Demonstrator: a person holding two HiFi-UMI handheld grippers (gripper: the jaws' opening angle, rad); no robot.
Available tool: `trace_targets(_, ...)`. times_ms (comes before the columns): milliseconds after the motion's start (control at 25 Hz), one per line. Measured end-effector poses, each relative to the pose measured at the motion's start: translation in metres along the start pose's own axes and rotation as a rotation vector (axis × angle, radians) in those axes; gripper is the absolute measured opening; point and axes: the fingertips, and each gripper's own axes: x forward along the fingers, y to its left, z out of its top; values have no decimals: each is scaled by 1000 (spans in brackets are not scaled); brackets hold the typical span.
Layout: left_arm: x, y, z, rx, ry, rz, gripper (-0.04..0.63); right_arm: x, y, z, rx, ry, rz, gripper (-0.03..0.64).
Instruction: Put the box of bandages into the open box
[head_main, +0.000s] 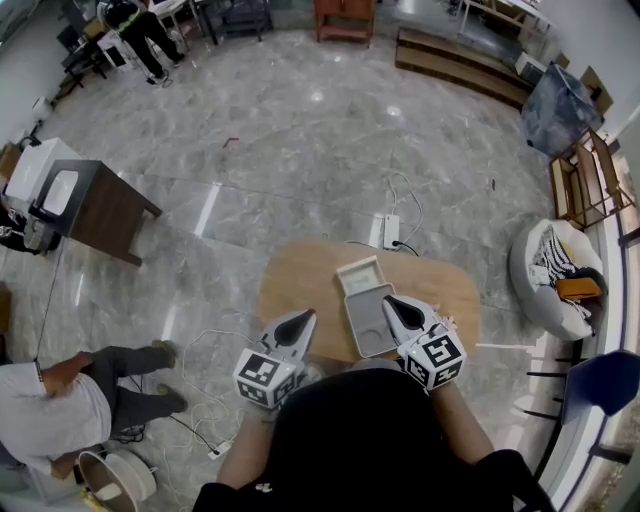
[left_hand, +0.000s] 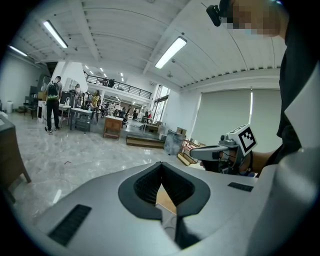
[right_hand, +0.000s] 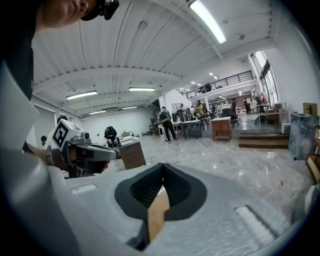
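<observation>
Counter (head_main: 300, 282): small wooden top with rounded corners on a grey stone floor (head_main: 300, 130). Its near edge is hidden behind the person's dark torso.
Open box (head_main: 368, 325): shallow grey tray lying flat on the counter, between the two tools. Its right side is partly covered by the right tool.
Pale square piece (head_main: 360, 273): lies flat and touches the far end of the open box. It is too small to tell whether it is that box's lid or the box of bandages.
Left tool (head_main: 305, 318): jaws closed tip to tip with nothing between them. It is held over the counter's near left part, just beside the open box and apart from it.
Right tool (head_main: 392, 303): jaws pressed together and empty, held over the right side of the open box. No view shows whether it touches the box.
Left gripper view: the tool's own grey body fills the lower half. Only a sliver of wood and a pale edge show through the gap under the jaws.
Right gripper view: the same, with only a strip of wood showing below the closed jaws.
Power strip (head_main: 391, 231): on the floor beyond the counter, with white cables.
Dark side table (head_main: 100, 205): at the left, well apart.
Seated person (head_main: 60, 400): at the lower left, partly cut off by the frame edge.
Round white seat (head_main: 530, 285): at the right, holding striped cloth.
</observation>
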Motion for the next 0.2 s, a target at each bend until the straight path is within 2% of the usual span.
trace_targets(200,1,-1,-2,1,2,-11,11,0,1,0,4,2,-1,-2)
